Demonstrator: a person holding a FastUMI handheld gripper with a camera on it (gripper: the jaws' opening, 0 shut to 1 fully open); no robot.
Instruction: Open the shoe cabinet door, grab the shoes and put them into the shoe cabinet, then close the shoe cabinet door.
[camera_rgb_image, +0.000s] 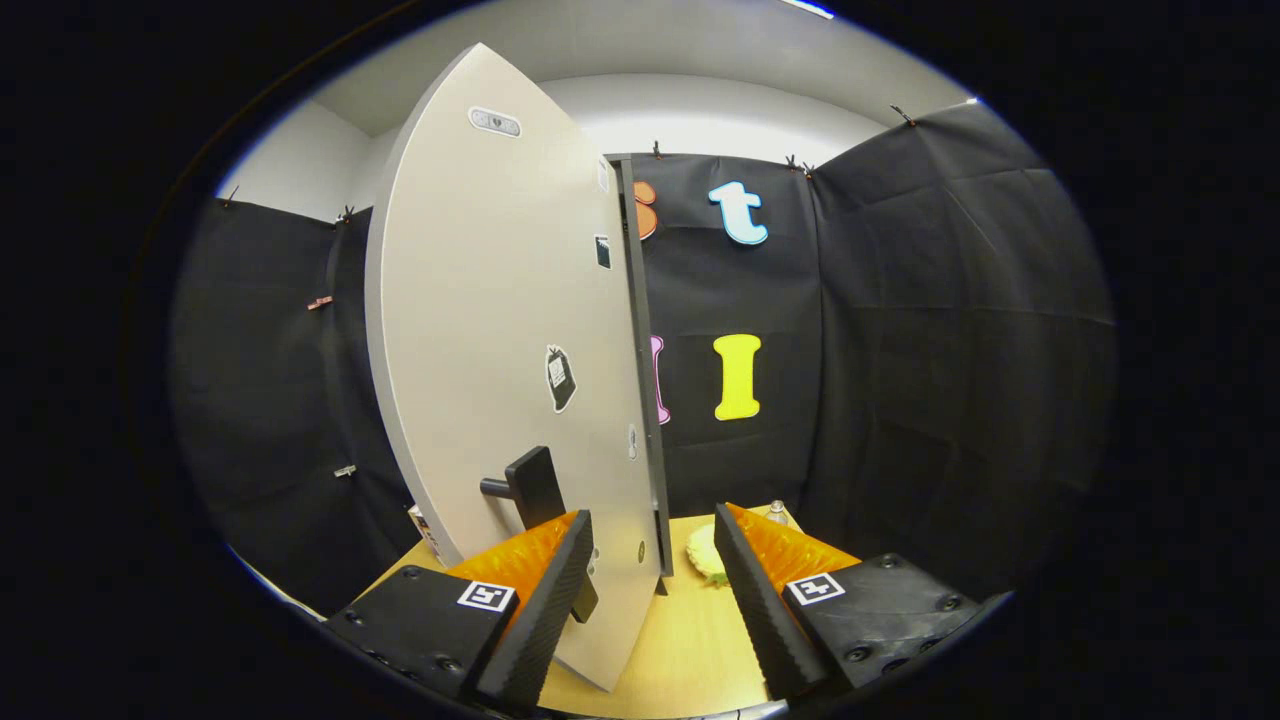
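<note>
One view serves us: our gripper (650, 590) has its jaws spread wide, holding nothing, straddling the free edge of the shoe cabinet door (510, 340), which stands swung out with its dark handle (530, 487) at eleven o'clock. We judge door-opening underway; next we need the shoes. Something pale (704, 552), unidentifiable, lies on the wooden table (690, 640) at one o'clock.

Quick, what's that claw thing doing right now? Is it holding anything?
Gripper: open, holding nothing; the edge of the cabinet door stands between its fingers, with the door's dark handle just past one finger.
</note>
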